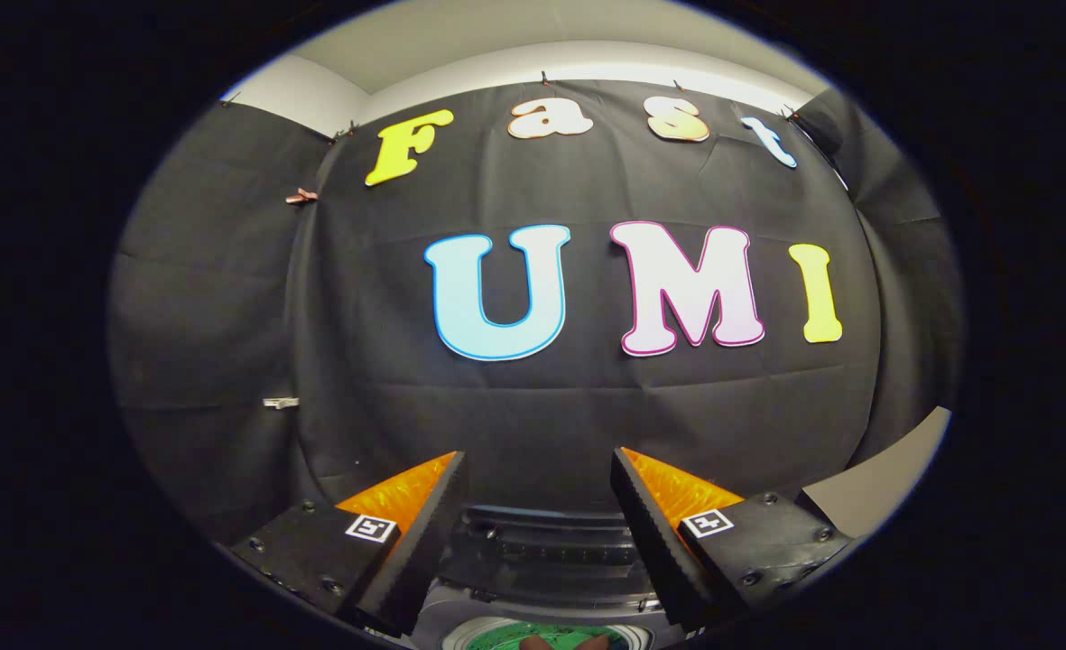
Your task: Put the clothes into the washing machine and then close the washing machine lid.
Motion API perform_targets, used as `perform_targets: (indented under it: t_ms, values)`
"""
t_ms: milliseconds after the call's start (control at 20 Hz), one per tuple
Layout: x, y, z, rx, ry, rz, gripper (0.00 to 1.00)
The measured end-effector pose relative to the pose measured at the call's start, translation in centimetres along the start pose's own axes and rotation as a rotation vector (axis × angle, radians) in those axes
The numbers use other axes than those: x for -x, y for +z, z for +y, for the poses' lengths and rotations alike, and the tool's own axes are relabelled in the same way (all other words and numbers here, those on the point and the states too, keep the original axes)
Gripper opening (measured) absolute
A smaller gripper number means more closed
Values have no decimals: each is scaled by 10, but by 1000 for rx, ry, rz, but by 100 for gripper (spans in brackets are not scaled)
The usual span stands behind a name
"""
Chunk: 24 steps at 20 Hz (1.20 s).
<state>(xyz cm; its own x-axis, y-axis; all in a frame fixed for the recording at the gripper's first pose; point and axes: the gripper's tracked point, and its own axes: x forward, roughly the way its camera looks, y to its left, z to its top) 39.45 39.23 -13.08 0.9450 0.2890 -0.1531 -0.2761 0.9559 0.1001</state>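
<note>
Fingers spread wide, nothing between them. Below and between them, grey top-loading washing machine, dark ribbed back panel, lid up; round drum mouth shows green cloth inside. Black cloth wall beyond.

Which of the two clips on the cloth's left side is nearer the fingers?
The pale silver clip, which sits below the copper-coloured clip. The hand-held gripper is open and empty.
</note>
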Motion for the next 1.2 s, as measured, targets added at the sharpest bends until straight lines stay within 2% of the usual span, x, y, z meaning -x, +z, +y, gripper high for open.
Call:
perform_targets:
  t_ms: [250,350,450,600,650,900,1200]
  values:
    - [-67,-45,-4,15,-28,127,99]
    - [-83,-54,-21,59,-80,148,99]
    - [-93,-73,-30,57,-97,200,99]
    - [-92,-105,-39,-55,-84,272,100]
    - [-98,-99,-45,-35,-94,239,100]
    - [-84,-105,-43,-22,-77,282,100]
    - [-52,-96,-36,-6,-69,171,100]
